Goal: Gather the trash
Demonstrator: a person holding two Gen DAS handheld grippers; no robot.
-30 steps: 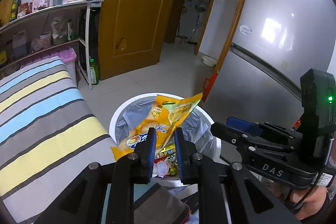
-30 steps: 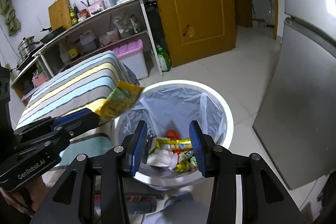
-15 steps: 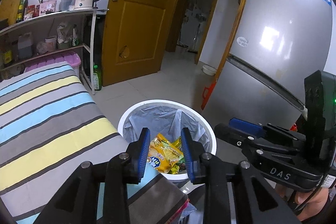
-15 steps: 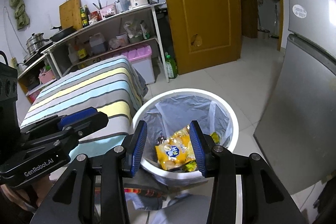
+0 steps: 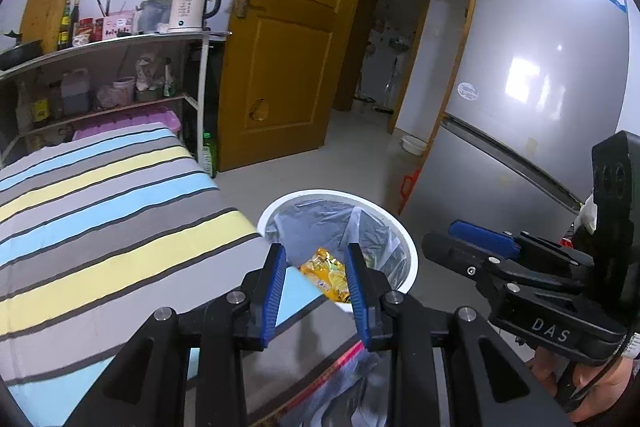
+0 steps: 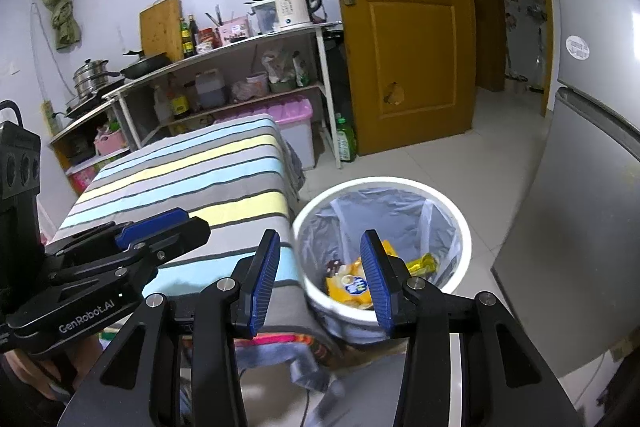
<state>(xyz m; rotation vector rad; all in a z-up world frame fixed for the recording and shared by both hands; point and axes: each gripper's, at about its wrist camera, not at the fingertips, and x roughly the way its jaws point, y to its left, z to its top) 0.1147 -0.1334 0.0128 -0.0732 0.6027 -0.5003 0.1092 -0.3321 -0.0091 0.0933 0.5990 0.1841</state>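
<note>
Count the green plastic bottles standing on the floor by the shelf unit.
1: a green bottle stands on the floor between the shelf unit and the door. Others may be hidden behind the bed.

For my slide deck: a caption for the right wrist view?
Open right gripper above the lined white trash bin holding a yellow snack wrapper.

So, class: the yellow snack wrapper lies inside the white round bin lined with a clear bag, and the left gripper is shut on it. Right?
Not quite. The yellow snack wrapper does lie inside the white round bin, but the left gripper is open and holds nothing, as the left wrist view shows.
</note>
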